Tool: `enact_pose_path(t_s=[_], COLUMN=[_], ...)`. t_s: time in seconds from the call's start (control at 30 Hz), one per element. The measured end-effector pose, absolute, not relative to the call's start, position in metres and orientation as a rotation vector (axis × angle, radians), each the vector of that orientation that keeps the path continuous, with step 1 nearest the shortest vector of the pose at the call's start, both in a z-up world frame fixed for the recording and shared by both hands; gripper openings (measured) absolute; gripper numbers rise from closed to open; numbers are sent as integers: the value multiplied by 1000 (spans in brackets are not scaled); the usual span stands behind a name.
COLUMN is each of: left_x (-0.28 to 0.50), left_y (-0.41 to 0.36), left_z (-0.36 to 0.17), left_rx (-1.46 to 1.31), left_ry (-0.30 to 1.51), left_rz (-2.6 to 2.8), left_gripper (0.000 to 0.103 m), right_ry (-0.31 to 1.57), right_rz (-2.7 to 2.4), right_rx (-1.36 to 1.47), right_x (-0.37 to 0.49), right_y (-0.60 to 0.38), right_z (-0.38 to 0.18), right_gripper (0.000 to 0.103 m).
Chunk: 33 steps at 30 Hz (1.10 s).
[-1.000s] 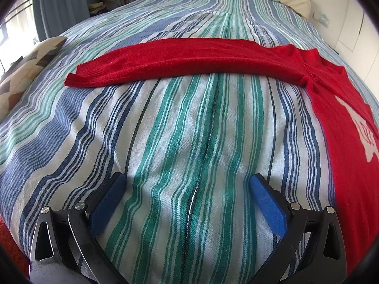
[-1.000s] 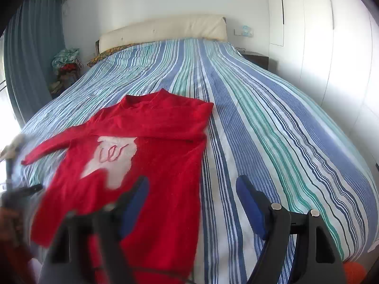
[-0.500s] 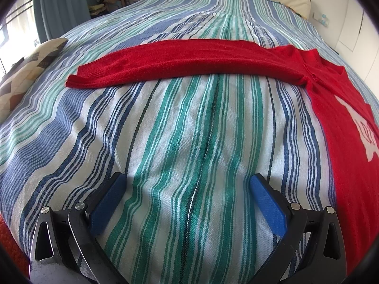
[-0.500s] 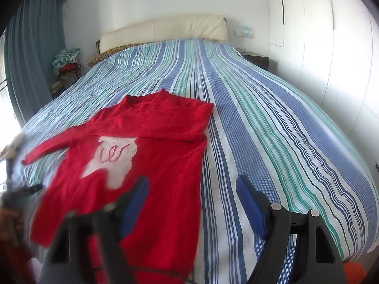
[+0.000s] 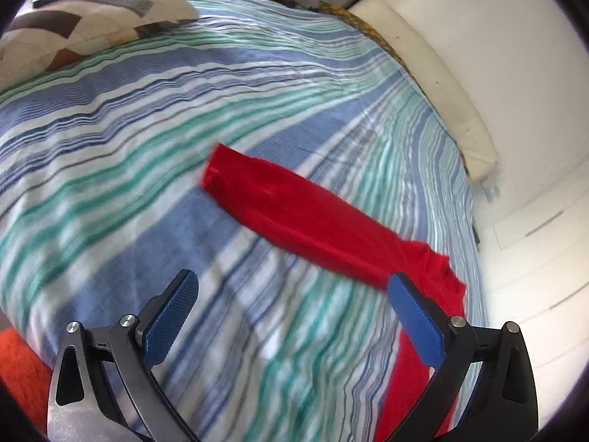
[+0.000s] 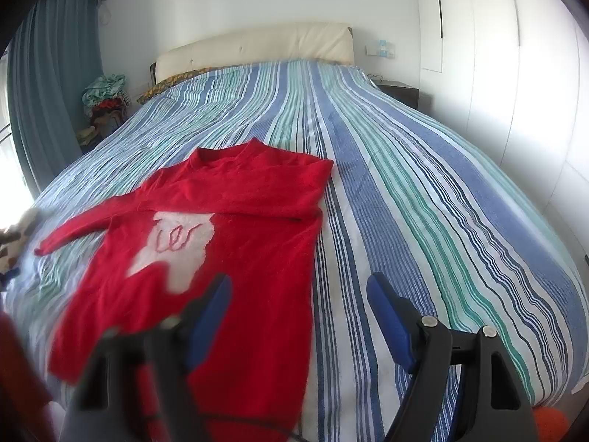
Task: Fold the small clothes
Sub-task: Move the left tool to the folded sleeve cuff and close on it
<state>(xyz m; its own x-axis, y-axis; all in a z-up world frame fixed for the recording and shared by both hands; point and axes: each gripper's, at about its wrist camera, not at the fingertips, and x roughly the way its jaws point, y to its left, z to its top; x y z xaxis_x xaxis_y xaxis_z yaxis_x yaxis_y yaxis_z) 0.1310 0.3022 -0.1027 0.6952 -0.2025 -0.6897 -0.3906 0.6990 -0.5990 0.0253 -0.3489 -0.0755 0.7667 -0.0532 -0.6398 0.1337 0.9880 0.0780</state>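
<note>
Hovering left gripper (image 5: 291, 316) apart | right gripper (image 6: 300, 304) apart | sweater (image 6: 228, 228) flat

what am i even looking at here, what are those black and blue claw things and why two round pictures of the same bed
Each claw is a hand-held gripper with a camera mounted on it, looking out along its two blue-padded fingers; the wide lens rounds the picture. One picture comes from the left gripper, the other from the right gripper. A person holds one in each hand. Both stand open and hold nothing. On the striped bedspread lies a red sweater with a white patch, one sleeve already folded across its chest, the other sleeve stretched out sideways. The left picture is blurred.
</note>
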Motion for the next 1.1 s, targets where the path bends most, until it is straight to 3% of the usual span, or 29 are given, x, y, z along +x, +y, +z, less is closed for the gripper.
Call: enact_pose_path(t_s=[0.17, 0.2, 0.27, 0.4, 0.43, 0.47, 0.5, 0.53, 0.8, 0.93, 1.1], left_x=[173, 181, 201, 227, 231, 237, 241, 244, 275, 309, 345], left_y=[358, 360, 362, 349, 344, 340, 334, 329, 250, 157, 19], left_z=[-122, -128, -142, -158, -157, -156, -155, -151, -42, 18, 55], left_rx=[-847, -844, -841, -785, -764, -751, -740, -709, -372, -246, -155], left_ry=[877, 896, 944, 986, 981, 986, 1003, 1021, 919, 858, 827], left_rz=[212, 212, 208, 230, 226, 204, 184, 180, 62, -153, -398], left_gripper=[98, 96, 80, 72, 59, 28, 13, 3, 2, 3, 3], right_ry=[704, 706, 707, 717, 721, 726, 730, 732, 725, 722, 706], right_rz=[-91, -90, -92, -97, -98, -99, -100, -101, -96, -82, -68], right_rx=[112, 108, 100, 88, 88, 87, 87, 89, 153, 176, 201], right_x=[28, 27, 27, 28, 29, 29, 30, 30, 32, 33, 32], right_y=[-345, -344, -342, -340, -340, -340, -341, -341, -352, -354, -357], right_z=[-79, -79, -79, -81, -82, -83, -84, -85, -88, -88, -85], right_gripper=[75, 75, 75, 75, 75, 75, 75, 75, 75, 75, 76])
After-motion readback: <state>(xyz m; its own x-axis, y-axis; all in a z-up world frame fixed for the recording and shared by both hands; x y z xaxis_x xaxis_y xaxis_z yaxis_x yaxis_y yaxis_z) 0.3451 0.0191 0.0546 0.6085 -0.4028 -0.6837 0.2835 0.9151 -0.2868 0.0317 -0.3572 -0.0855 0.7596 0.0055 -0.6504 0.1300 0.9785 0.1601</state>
